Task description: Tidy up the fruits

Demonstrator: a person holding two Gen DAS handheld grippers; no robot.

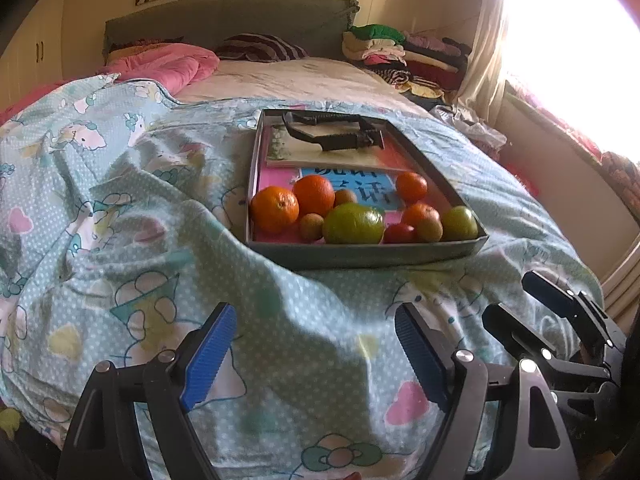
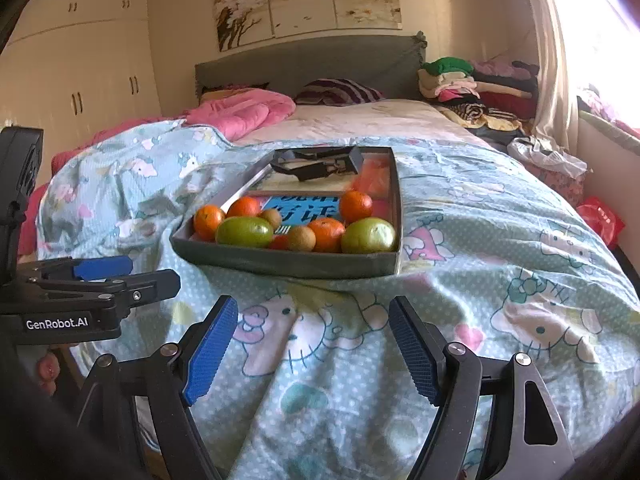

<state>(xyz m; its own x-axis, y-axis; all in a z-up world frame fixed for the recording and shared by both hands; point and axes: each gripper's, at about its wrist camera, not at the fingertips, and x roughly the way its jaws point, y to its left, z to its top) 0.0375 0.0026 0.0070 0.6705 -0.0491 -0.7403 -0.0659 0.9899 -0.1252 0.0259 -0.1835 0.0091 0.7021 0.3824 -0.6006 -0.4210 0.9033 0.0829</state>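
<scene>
Both tools, left tool (image 1: 316, 344) and right tool (image 2: 314, 342), hover spread wide and empty over the quilt (image 1: 120, 208), fruit (oranges, kiwis, green ones) huddled at the tray's (image 1: 360, 254) sagging near end.

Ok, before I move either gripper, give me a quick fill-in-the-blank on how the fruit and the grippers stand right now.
1. All the fruit lies inside the shallow tray, which sits on the ____.
2. The left gripper and the right gripper both have their jaws ____.
3. The number of orange fruits in the tray is ____.
4. Neither gripper is holding any ____.

Missing words: bed; open; four; fruit
</scene>
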